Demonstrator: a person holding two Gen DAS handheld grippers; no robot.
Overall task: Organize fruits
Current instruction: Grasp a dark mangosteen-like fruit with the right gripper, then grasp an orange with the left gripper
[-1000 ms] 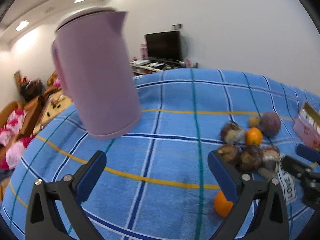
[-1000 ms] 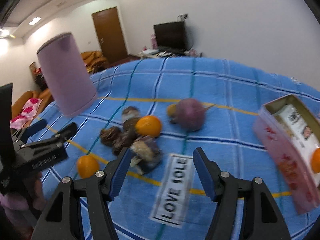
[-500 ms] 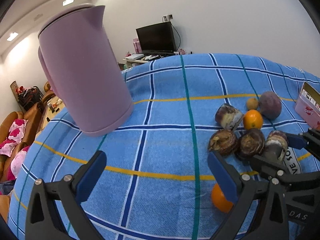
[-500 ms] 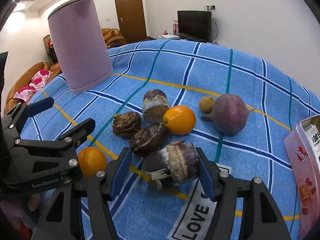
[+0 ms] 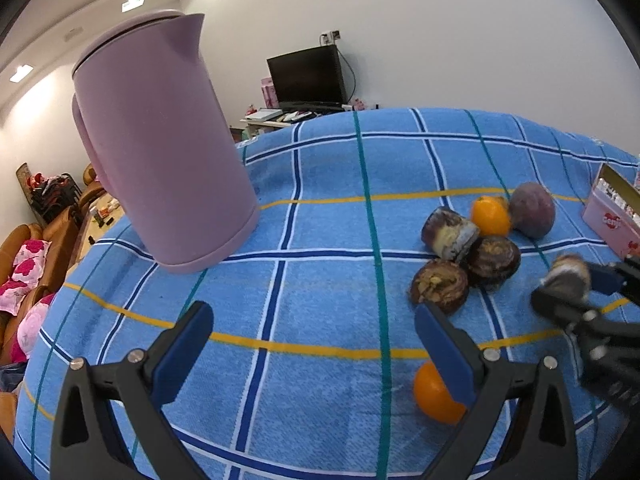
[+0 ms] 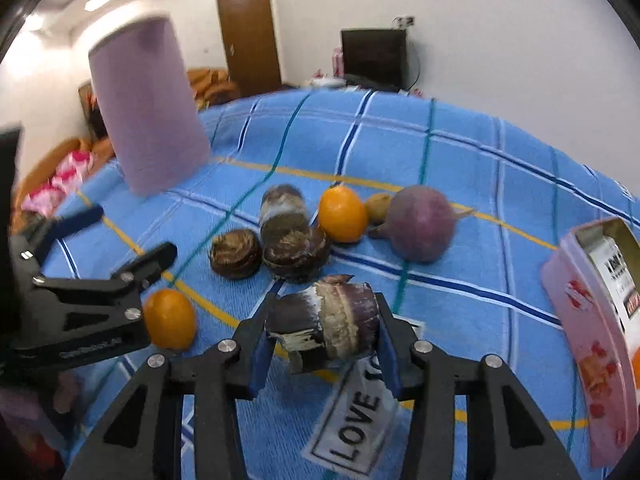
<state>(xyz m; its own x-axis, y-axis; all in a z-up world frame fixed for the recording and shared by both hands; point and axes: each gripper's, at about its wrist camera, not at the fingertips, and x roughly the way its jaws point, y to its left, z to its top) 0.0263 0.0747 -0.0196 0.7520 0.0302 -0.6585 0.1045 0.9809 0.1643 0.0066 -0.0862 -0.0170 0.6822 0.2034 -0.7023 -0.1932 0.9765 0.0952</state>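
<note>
White-walled room with a brown door (image 6: 248, 40) and a dark TV (image 5: 308, 76) far ahead of both claws

Blue checked cloth (image 5: 320, 240) spread under everything

Right claw (image 6: 322, 344): closing, pads pressed on both sides of a brown and white root chunk (image 6: 324, 330) held between them

Just ahead of that claw: two round brown lumps (image 6: 236, 253) (image 6: 296, 251) touching each other, and a stubby brown and white piece (image 6: 282, 208) behind them

A bit further ahead, to the right: an orange (image 6: 342, 214), a small yellow fruit (image 6: 378, 208) and a big purple ball-shaped root (image 6: 420, 228), all close together

Off to the right of the right claw: a pink tin (image 6: 600, 344), open

Under the right claw: a white label (image 6: 360, 404) with black letters, partly hidden

Left claw (image 5: 314, 350): wide apart, nothing between the pads, low over the cloth

Second orange (image 5: 436, 394) right by the left claw's right pad, partly hidden behind it

Tall purple jug (image 5: 160, 168) standing ahead of the left claw, to its left

Far left of both claws: orange seats and pink flowery cloth (image 5: 28, 264)
</note>
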